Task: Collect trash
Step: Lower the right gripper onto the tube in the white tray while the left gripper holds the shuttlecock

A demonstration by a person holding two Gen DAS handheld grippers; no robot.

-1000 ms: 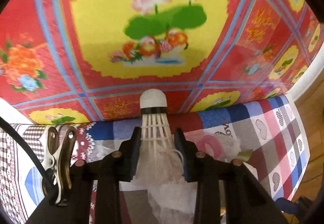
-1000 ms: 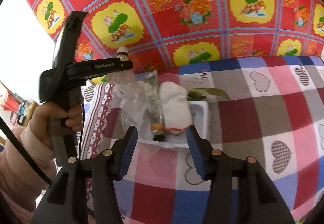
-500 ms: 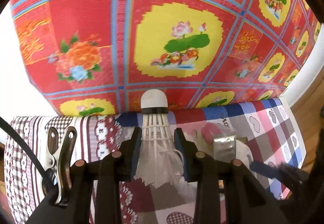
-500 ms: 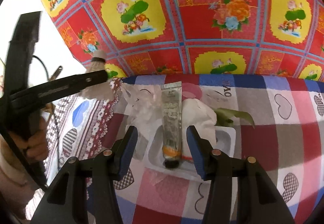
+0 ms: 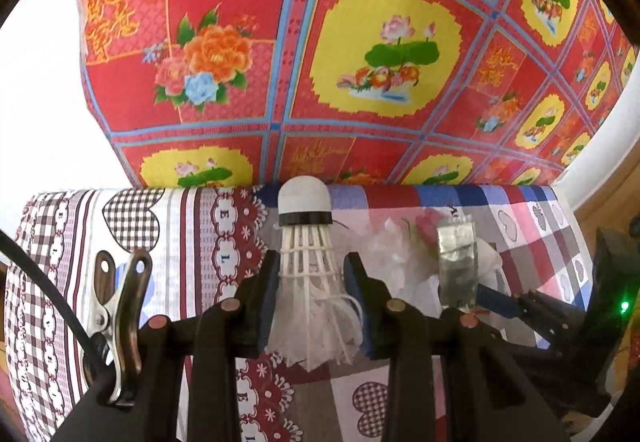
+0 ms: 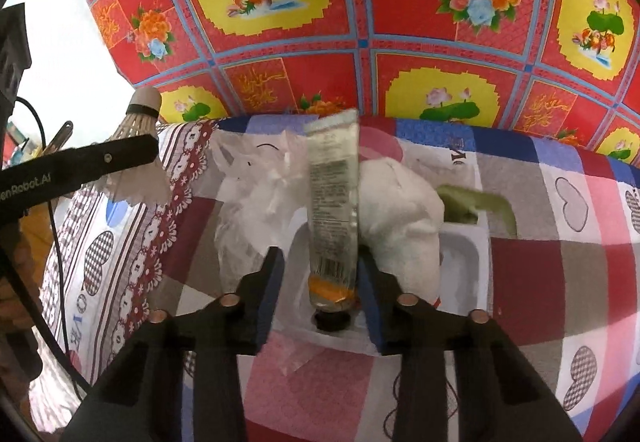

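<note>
Right tongs (image 6: 320, 282) just closing around tube (image 6: 332, 210), lengthwise between jaws, left pad apart; left tongs (image 5: 308, 282) gripping shuttlecock (image 5: 306, 242).

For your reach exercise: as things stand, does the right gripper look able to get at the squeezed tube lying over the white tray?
Probably yes. The right gripper already has the tube between its fingers, which have just been closing, with nothing across it. The left gripper, clamped on the shuttlecock, is well off to the side.
</note>
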